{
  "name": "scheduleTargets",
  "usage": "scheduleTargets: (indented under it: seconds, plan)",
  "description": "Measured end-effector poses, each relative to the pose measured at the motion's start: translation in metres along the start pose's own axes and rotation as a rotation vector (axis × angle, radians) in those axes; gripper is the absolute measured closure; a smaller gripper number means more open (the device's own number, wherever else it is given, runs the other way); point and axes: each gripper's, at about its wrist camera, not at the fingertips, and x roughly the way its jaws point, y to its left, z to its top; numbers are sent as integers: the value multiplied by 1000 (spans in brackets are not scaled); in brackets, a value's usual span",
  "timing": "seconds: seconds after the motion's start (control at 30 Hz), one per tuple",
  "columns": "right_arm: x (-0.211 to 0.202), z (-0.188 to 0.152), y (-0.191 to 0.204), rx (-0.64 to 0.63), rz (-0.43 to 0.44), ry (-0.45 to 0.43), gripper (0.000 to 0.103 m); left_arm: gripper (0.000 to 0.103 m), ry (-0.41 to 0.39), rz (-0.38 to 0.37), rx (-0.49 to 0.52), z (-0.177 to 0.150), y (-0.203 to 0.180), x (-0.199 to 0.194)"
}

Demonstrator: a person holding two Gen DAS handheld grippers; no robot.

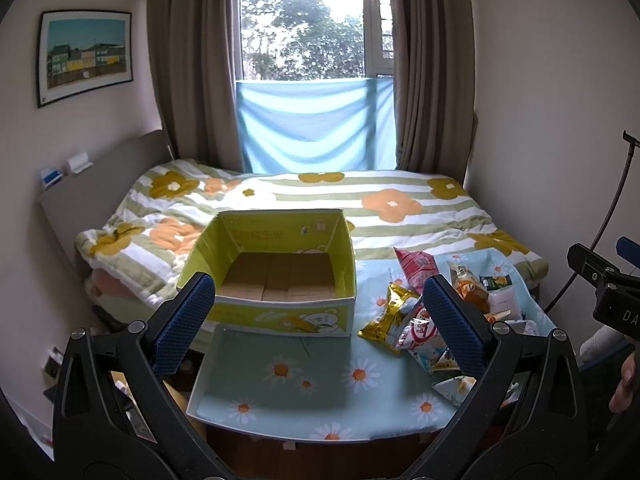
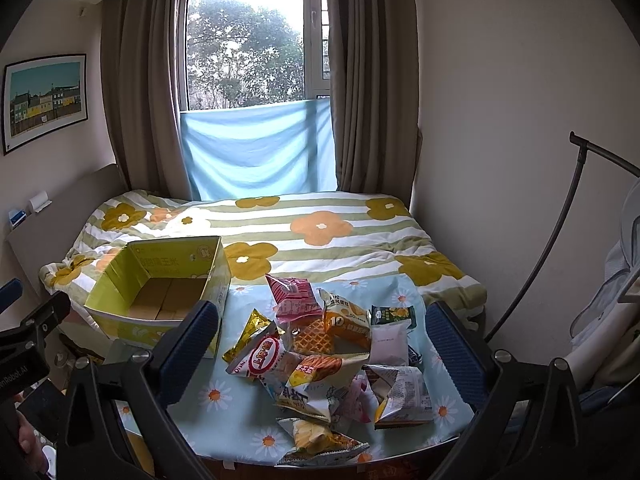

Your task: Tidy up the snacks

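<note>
An open yellow-green cardboard box [image 1: 276, 276] with a bare brown floor stands on a daisy-print cloth [image 1: 280, 392]; it also shows in the right wrist view [image 2: 160, 280] at the left. A heap of several snack packets [image 2: 328, 360] lies to the box's right, and shows in the left wrist view [image 1: 432, 312]. My left gripper [image 1: 320, 320] is open and empty, held back from the box front. My right gripper [image 2: 324, 352] is open and empty, above and in front of the snack heap.
The cloth covers a small table at the foot of a bed with a flower-striped quilt [image 2: 320, 232]. A grey headboard [image 1: 100, 184] is at the left, curtains and a window behind. A curved black stand [image 2: 560, 240] is at the right.
</note>
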Motion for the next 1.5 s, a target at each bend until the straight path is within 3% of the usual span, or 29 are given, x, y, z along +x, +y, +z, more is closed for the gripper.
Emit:
scheduleTargets:
  seconds: [0.97, 1.27, 1.5]
  plan:
    - [-2, 4, -4, 13, -8, -17, 0, 0, -7, -3, 2, -1, -4, -6]
    - [11, -4, -44, 74, -100, 65, 0, 0, 121, -128, 28, -3, -21, 30]
    - [43, -40, -75, 97, -120, 181, 0, 0, 269, -241, 75, -30, -60, 79]
